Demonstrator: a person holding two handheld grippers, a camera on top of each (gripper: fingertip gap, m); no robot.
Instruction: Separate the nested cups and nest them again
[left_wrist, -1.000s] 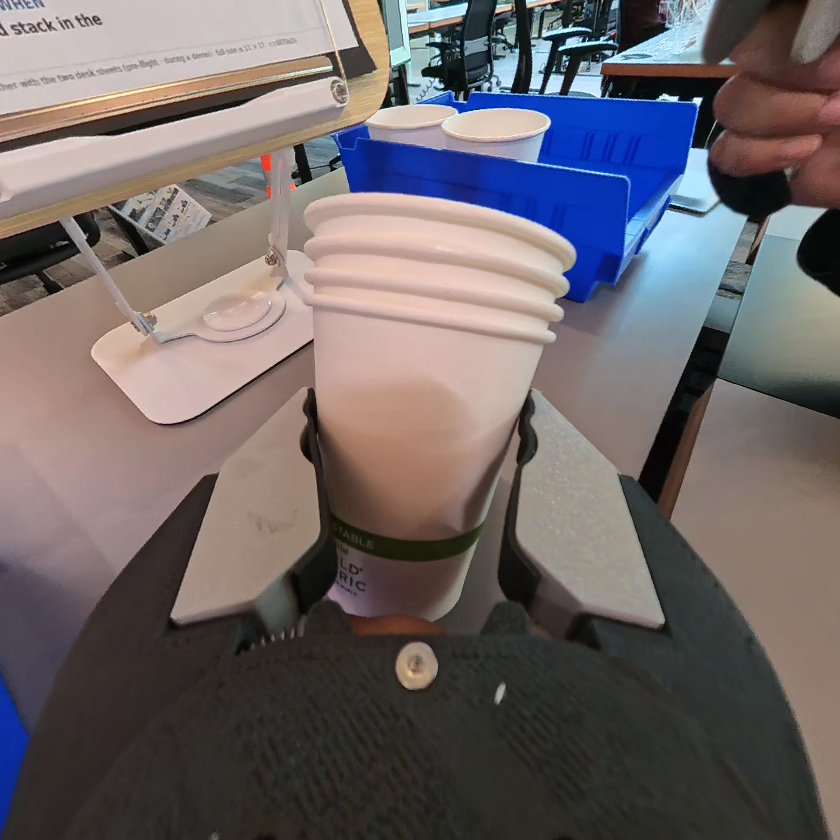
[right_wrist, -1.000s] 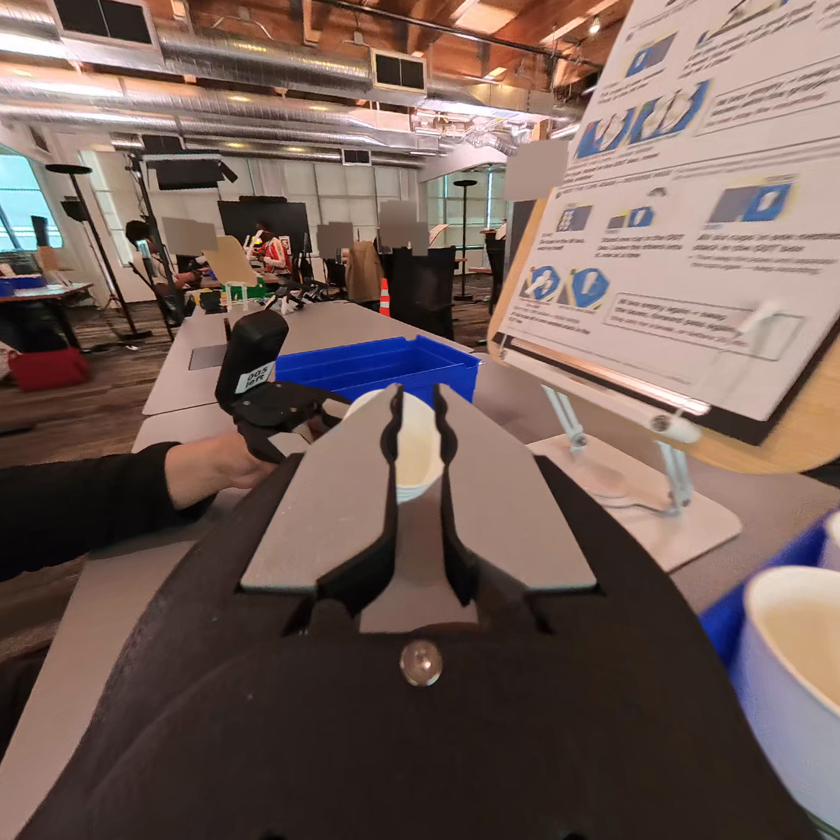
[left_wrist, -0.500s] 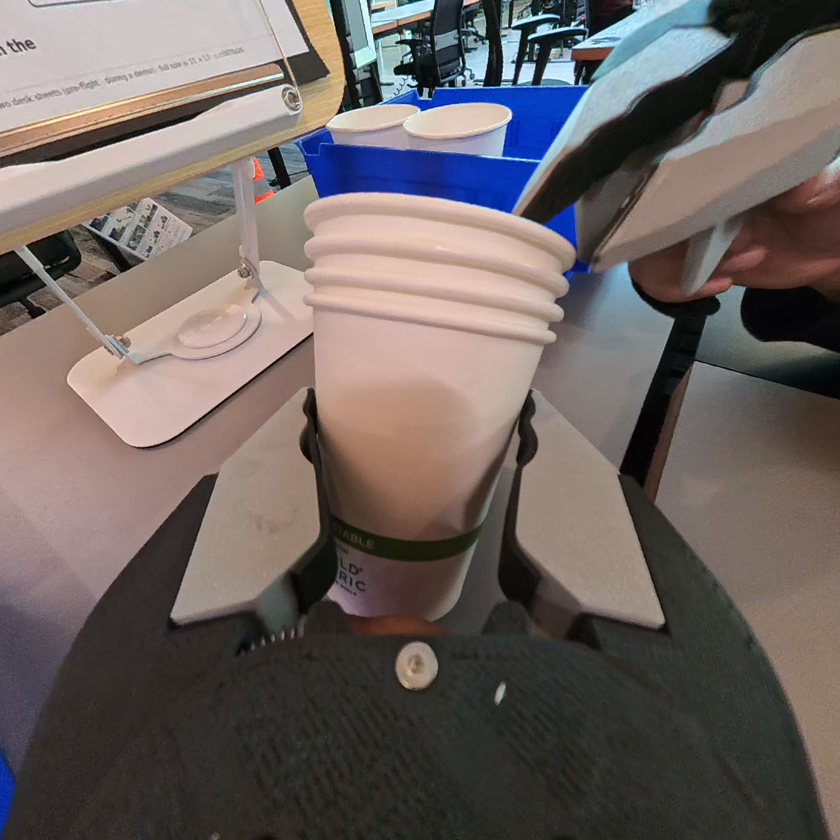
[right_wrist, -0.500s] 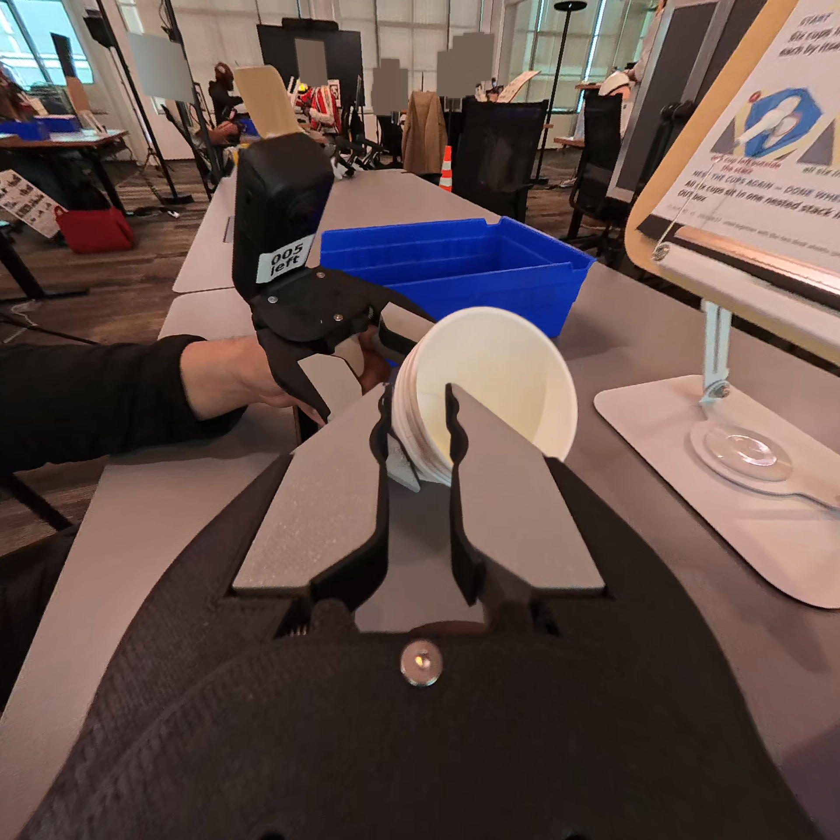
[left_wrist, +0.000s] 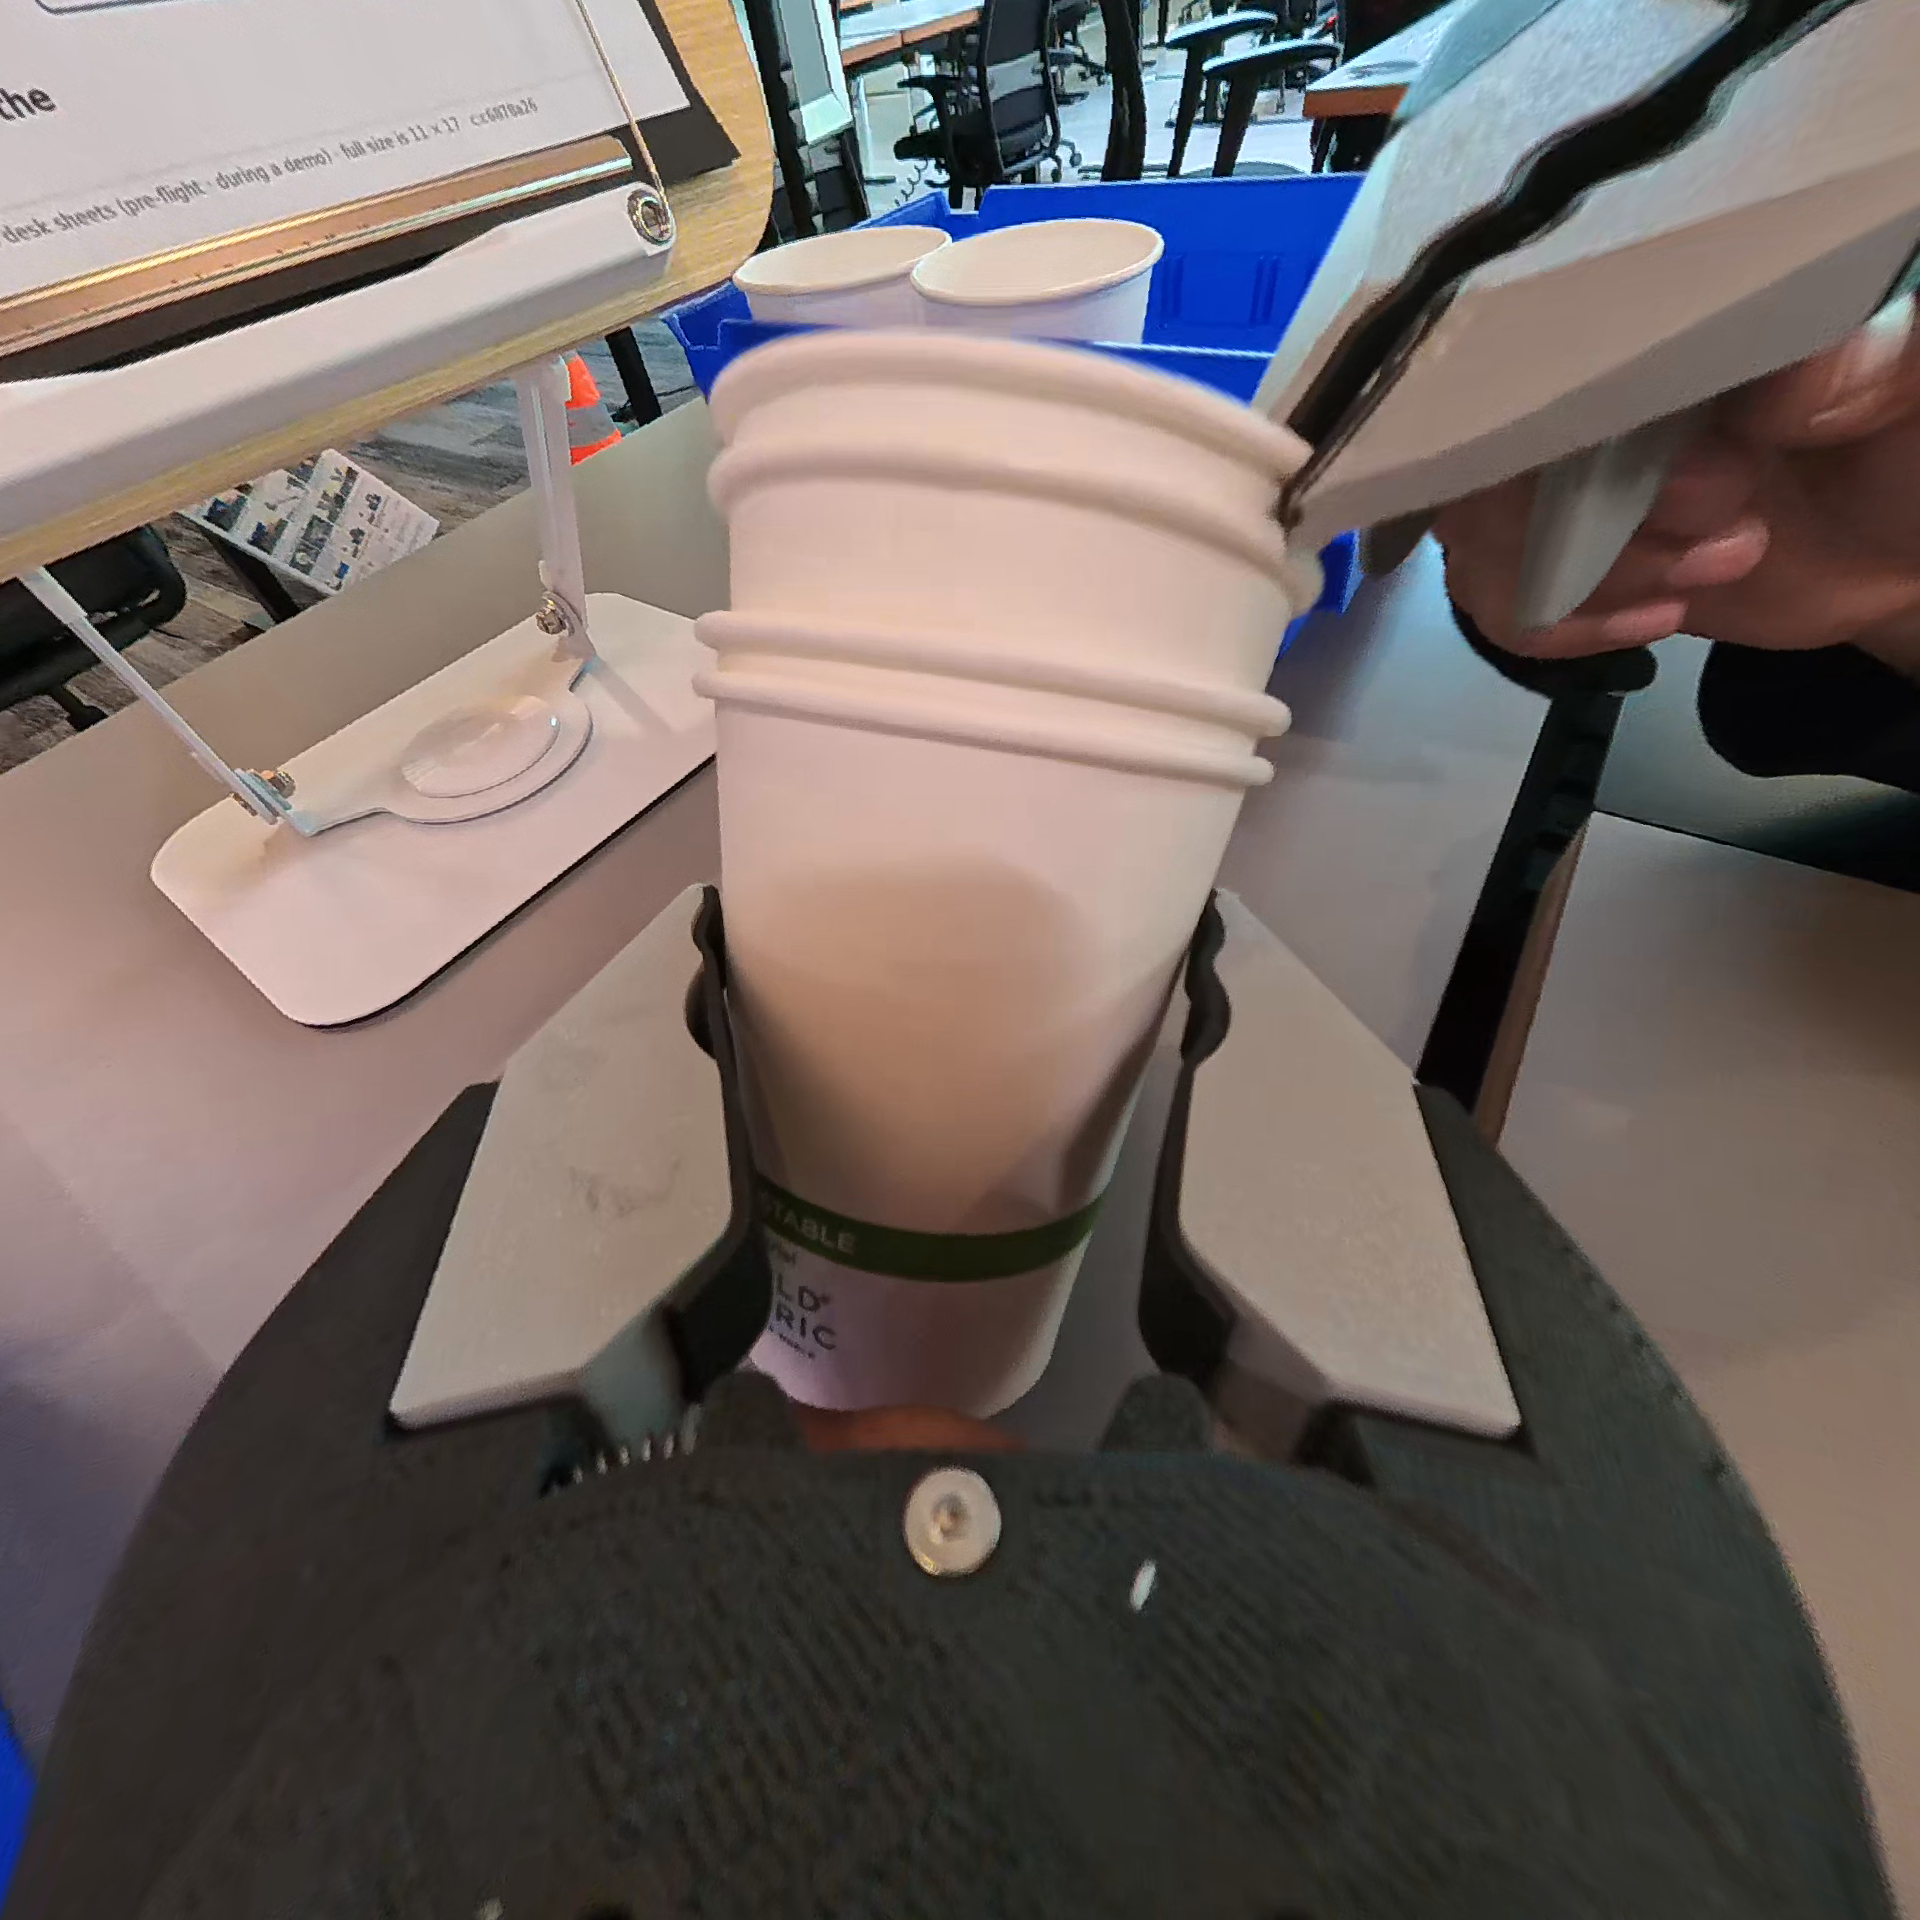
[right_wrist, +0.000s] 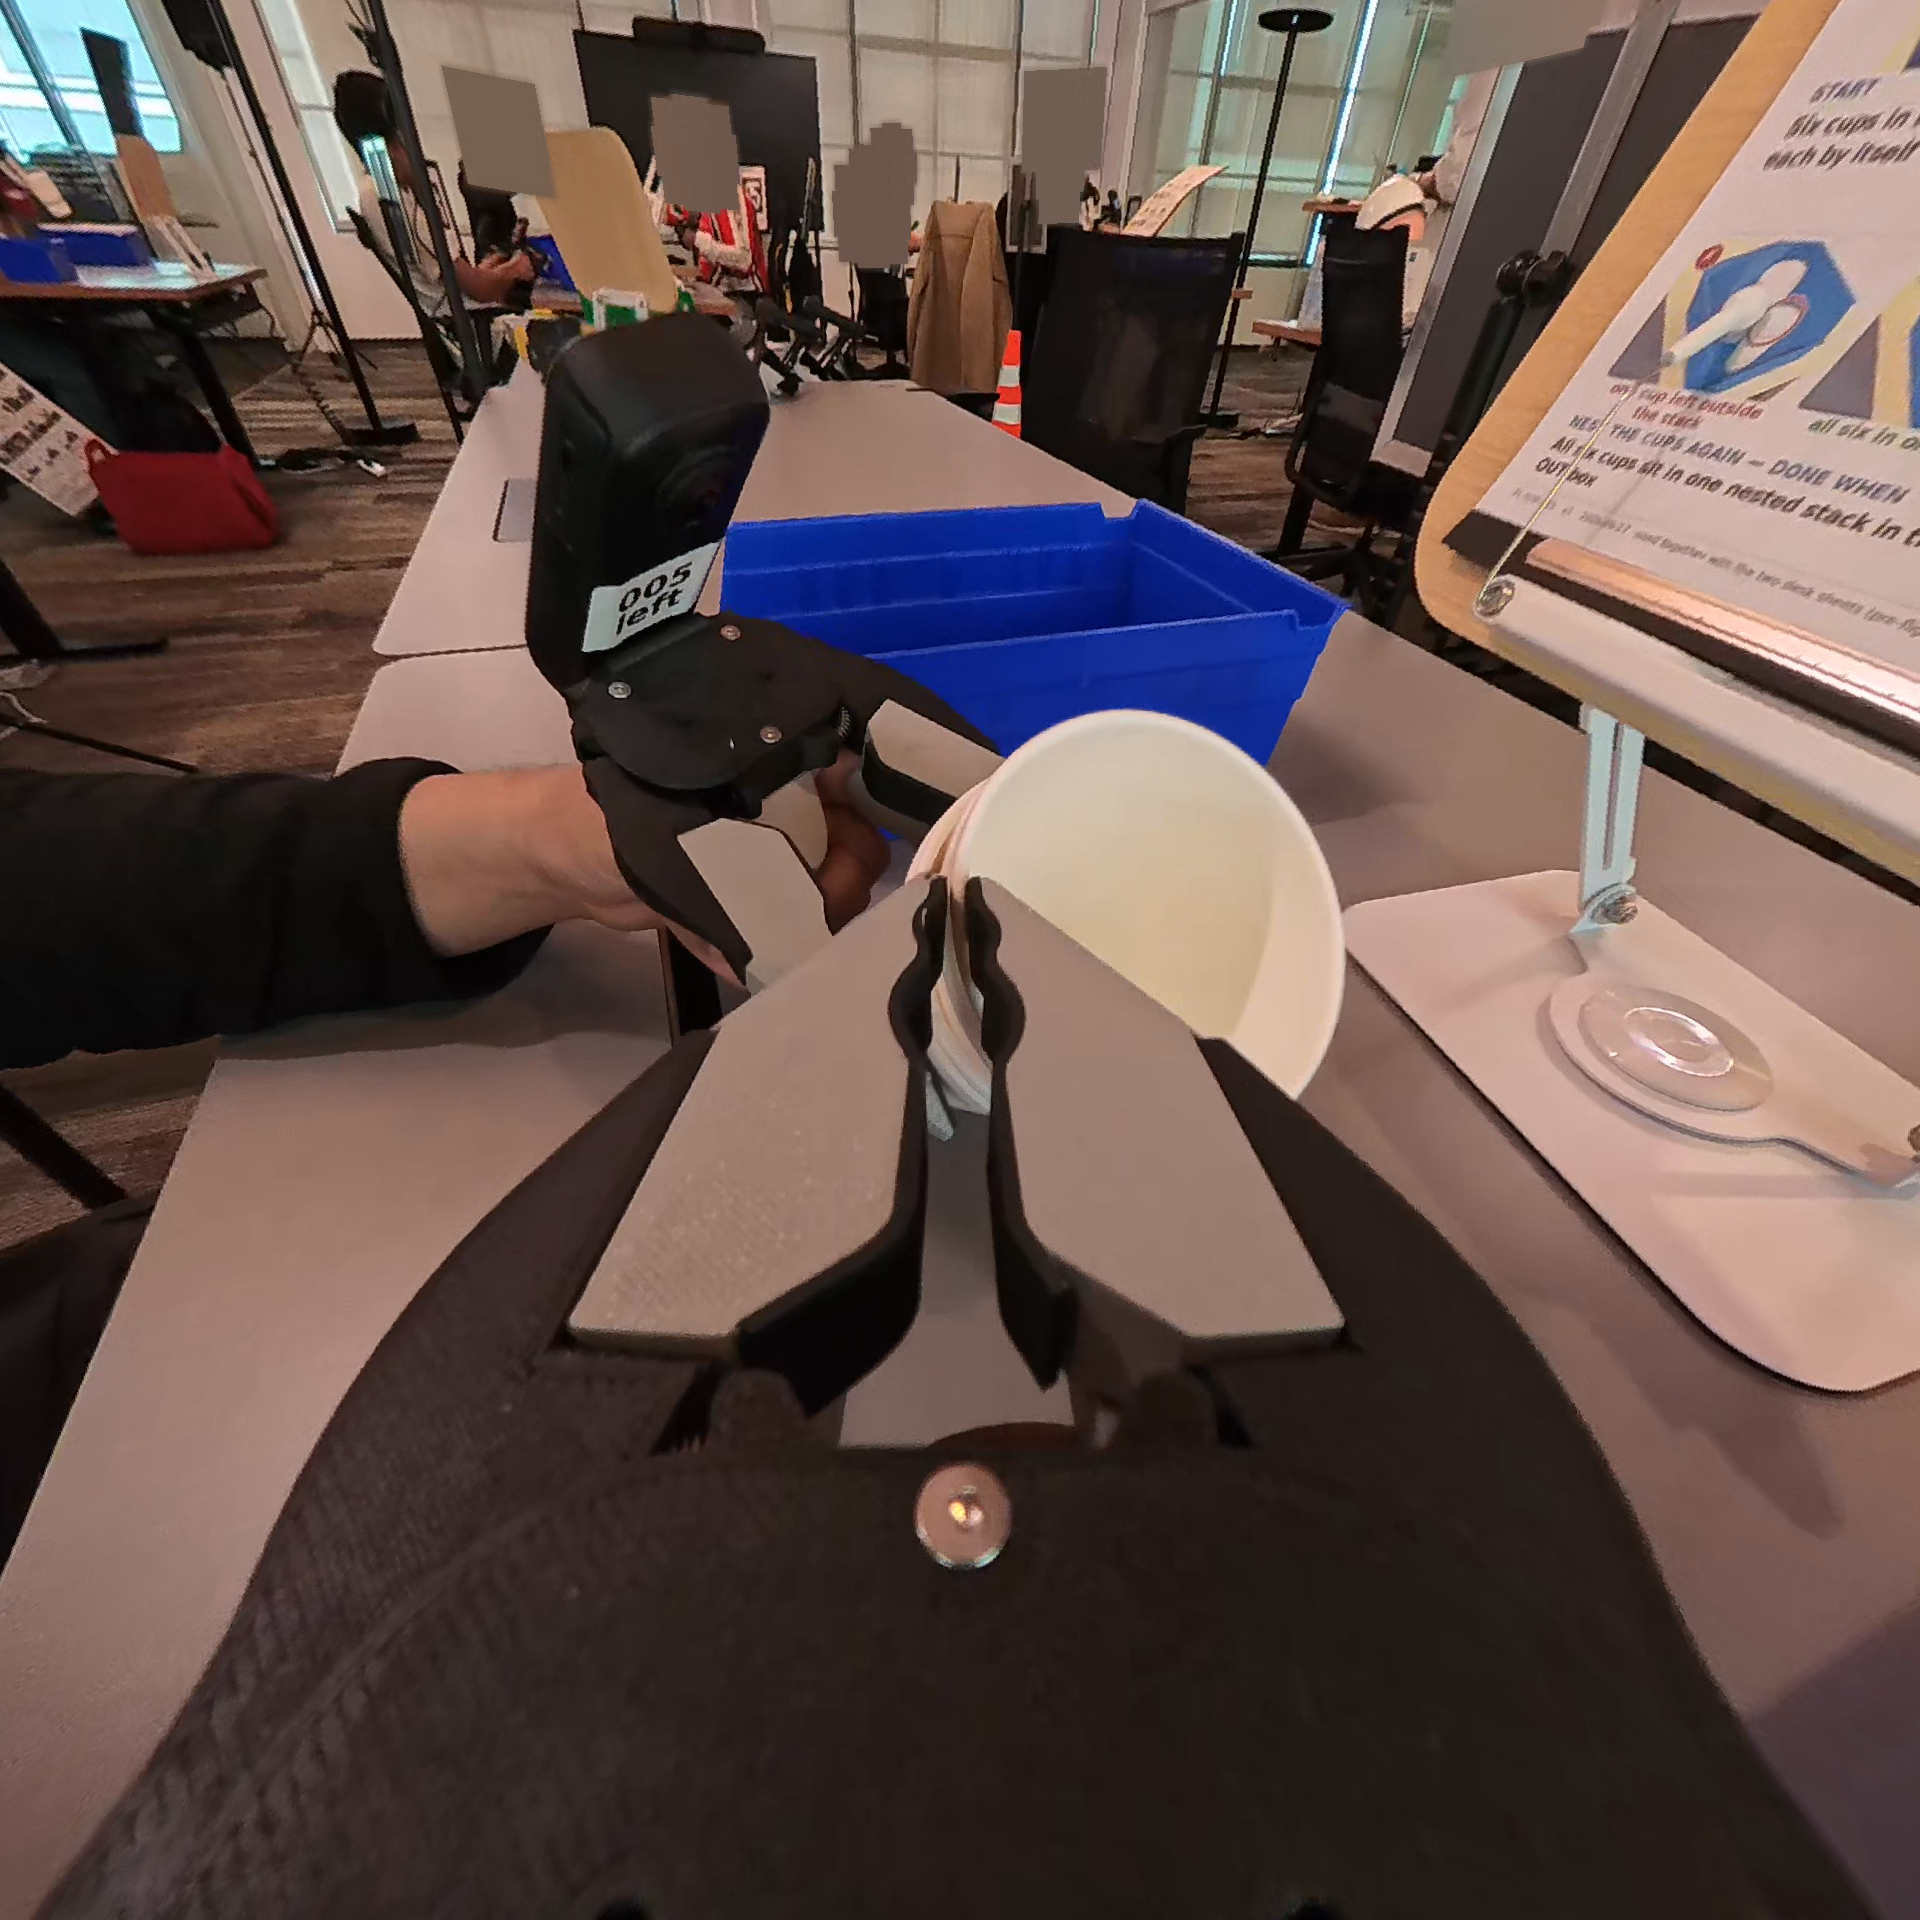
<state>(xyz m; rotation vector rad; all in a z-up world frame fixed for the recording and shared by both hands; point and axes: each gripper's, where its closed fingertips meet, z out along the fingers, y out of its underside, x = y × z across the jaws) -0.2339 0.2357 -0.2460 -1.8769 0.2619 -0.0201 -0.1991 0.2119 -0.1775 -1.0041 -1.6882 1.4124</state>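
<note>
A stack of several nested white paper cups (left_wrist: 987, 831), the outer one with a green band, lies tilted in my left gripper (left_wrist: 951, 966), which is shut on its lower body. My right gripper (left_wrist: 1299, 468) comes in from the upper right and is shut on the rim of the top cups. The upper two rims stand apart from the lower two. In the right wrist view my right gripper (right_wrist: 951, 904) pinches the near edge of the stack's open mouth (right_wrist: 1143, 883), and the left gripper (right_wrist: 727, 727) holds the stack from behind.
Two single white cups (left_wrist: 1039, 275) stand in a blue bin (left_wrist: 1226, 270) behind the stack. Another blue bin (right_wrist: 1039, 623) sits on the grey table (right_wrist: 312, 1195). A white document stand (left_wrist: 416, 831) holding an instruction sheet is on the table beside the stack (right_wrist: 1662, 1039). The grippers' ends are close to 8 cm from one another.
My right gripper came in from the right and closed on the stack's rim. The upper two cups have slid a little out of the lower two. The left gripper kept its hold.
</note>
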